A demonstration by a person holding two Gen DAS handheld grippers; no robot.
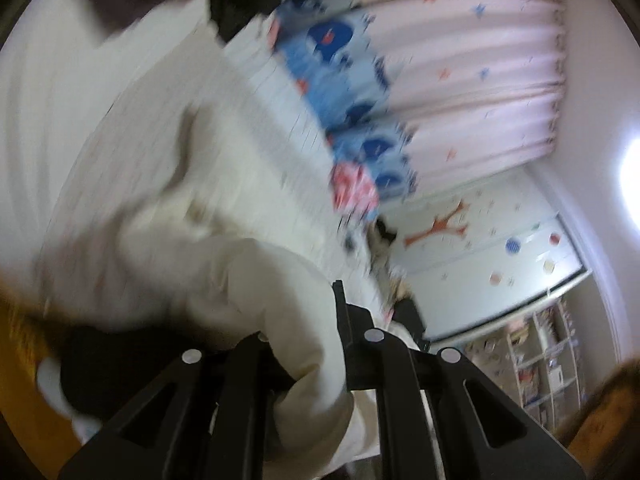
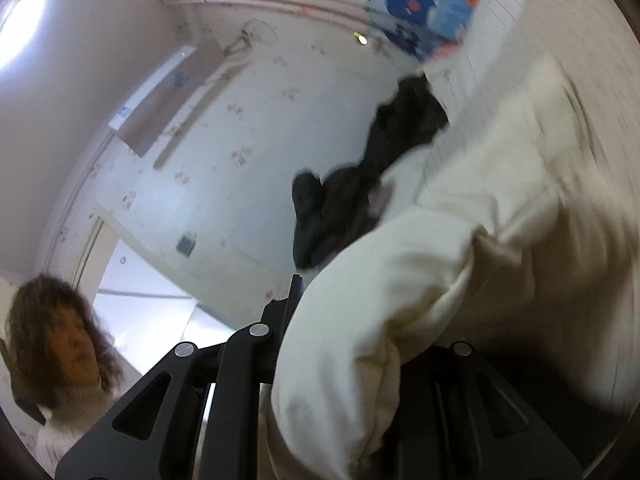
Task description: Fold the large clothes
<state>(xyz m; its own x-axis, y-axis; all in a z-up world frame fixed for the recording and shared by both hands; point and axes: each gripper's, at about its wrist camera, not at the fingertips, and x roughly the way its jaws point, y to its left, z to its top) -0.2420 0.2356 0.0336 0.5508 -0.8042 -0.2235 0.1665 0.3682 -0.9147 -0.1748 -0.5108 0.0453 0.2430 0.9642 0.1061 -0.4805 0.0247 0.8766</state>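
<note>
A large cream-white garment (image 1: 248, 272) is bunched up and lifted off the bed in the blurred left wrist view. My left gripper (image 1: 304, 320) is shut on a thick fold of it, and the cloth hangs down between the black fingers (image 1: 352, 344). In the right wrist view the same cream garment (image 2: 460, 240) drapes over my right gripper (image 2: 360, 320), which is shut on another bunch of it. The cloth hides the right finger's tip. Only the left finger (image 2: 294, 292) shows.
A white bed sheet (image 1: 60, 100) lies below the garment. A dark garment (image 2: 360, 184) and a blue patterned blanket (image 1: 348, 92) lie farther along the bed. A pink curtain (image 1: 480, 80) and a shelf unit (image 1: 540, 360) stand beyond. A person (image 2: 60, 340) is at the lower left.
</note>
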